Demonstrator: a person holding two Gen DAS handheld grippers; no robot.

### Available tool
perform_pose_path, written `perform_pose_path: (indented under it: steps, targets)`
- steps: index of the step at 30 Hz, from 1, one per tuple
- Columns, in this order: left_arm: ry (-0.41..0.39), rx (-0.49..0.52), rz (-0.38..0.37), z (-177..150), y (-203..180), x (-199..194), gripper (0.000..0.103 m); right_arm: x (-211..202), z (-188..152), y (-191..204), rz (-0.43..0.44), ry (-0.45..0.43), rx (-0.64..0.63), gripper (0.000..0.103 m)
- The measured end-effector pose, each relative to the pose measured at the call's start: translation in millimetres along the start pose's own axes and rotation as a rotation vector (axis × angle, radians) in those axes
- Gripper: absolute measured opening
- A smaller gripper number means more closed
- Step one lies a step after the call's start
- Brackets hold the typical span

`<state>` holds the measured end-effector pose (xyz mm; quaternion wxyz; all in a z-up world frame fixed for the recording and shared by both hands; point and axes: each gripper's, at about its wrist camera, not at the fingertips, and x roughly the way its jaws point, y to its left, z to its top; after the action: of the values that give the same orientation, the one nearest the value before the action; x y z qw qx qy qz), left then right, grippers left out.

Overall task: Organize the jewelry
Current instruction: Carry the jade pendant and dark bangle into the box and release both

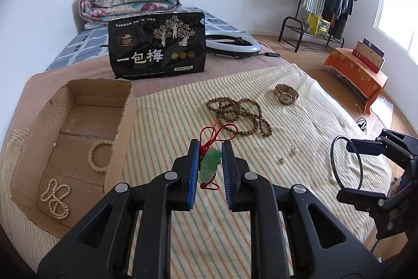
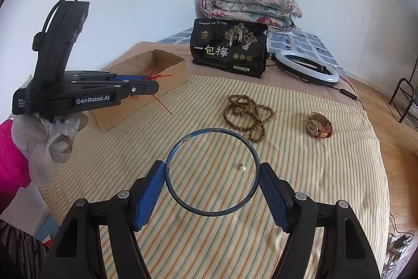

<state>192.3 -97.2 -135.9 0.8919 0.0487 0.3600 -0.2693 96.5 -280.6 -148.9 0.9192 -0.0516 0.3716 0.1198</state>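
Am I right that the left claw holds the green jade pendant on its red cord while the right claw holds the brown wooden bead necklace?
Not quite: the right claw grips a thin dark blue bangle, as the right wrist view shows. The brown wooden bead necklace lies on the striped cloth. The left claw does hold the green jade pendant.

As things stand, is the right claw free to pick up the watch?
Probably not yet: the right claw is shut on the blue bangle. The watch itself lies uncovered on the striped cloth.

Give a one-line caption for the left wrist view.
Left gripper pinching green jade pendant above striped cloth, cardboard box nearby.
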Motion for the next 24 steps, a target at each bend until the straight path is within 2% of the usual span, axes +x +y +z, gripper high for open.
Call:
perform_pose_path:
  steps: [12, 24]
  targets:
    - [-0.055, -0.056, 0.08, 5.2, 56.8, -38.7, 0.015, 16.9, 53.4, 20.0, 0.047, -0.043, -0.03, 0.074]
    - [-0.067, -0.109, 0.172, -0.8, 123.4, -56.2, 0.015, 60.1, 109.8, 57.9, 0.1, -0.051, -0.08, 0.074]
